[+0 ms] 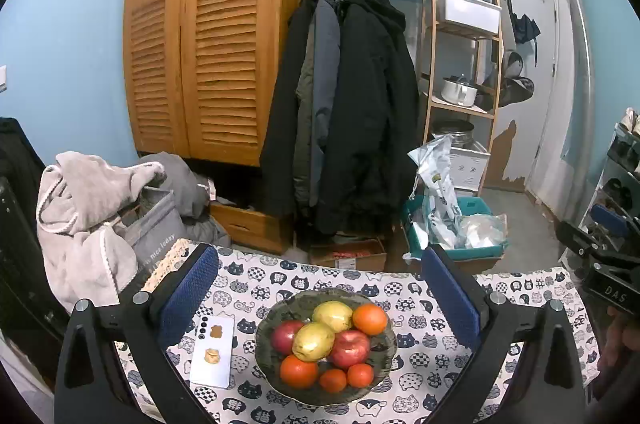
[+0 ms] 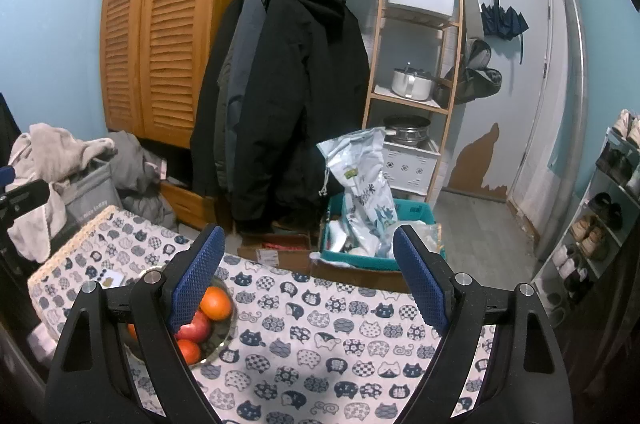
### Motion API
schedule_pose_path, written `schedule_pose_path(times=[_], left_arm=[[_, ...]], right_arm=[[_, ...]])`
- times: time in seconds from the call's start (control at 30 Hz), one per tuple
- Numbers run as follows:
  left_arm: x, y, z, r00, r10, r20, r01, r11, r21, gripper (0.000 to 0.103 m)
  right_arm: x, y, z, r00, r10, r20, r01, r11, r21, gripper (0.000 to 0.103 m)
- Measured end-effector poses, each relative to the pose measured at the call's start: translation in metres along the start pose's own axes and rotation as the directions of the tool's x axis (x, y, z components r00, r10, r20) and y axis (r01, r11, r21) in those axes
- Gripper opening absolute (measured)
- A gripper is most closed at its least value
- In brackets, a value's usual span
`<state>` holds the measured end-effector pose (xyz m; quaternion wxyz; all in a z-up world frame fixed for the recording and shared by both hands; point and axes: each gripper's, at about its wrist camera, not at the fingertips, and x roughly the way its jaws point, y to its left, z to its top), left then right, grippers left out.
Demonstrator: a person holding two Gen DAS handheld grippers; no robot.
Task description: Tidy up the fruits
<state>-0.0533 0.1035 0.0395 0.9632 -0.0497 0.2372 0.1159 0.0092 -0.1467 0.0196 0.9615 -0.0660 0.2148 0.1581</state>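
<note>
On the left part of the table [image 1: 420, 376], which is covered by a cloth printed with cat faces, a white phone [image 1: 213, 352] is laid flat, just beside the dark green bowl [image 1: 384, 352]. The bowl is seen from the left wrist view to be filled with fruit: two yellow-green pears [image 1: 314, 341] at the middle and far side, two red apples [image 1: 349, 348] flanking the nearer pear, one orange [image 1: 370, 319] at the far right and three more along the near rim (the smallest pair are touching). The left gripper [image 1: 320, 294] is held above the table with its jaws wide apart, the blue pads [image 1: 188, 294] framing the bowl with nothing pressed between them.

Further right, the right gripper [image 2: 310, 282] is likewise held spread wide and empty over bare cloth; the bowl [image 2: 224, 338] is seen only at its left, partly hidden behind the left finger, with an orange [image 2: 215, 303] and an apple [image 2: 196, 329] showing. Beyond the table's far edge, a teal crate [image 2: 416, 214] stuffed with bags is set on the floor, with dark coats [image 2: 288, 96] hung behind it.
</note>
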Motion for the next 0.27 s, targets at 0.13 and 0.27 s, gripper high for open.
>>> schedule_pose_path(times=[0.13, 0.27], left_arm=[[0.0003, -0.0016, 0.0007, 1.000, -0.002, -0.005, 0.002, 1.000, -0.004, 0.102], [0.0009, -0.0029, 0.0012, 1.000, 0.001, -0.011, -0.001, 1.000, -0.003, 0.102]], right_arm=[[0.0000, 0.0002, 0.0000, 1.000, 0.000, 0.001, 0.000, 1.000, -0.001, 0.085], [0.0001, 0.0000, -0.0002, 1.000, -0.001, 0.000, 0.001, 1.000, -0.004, 0.085]])
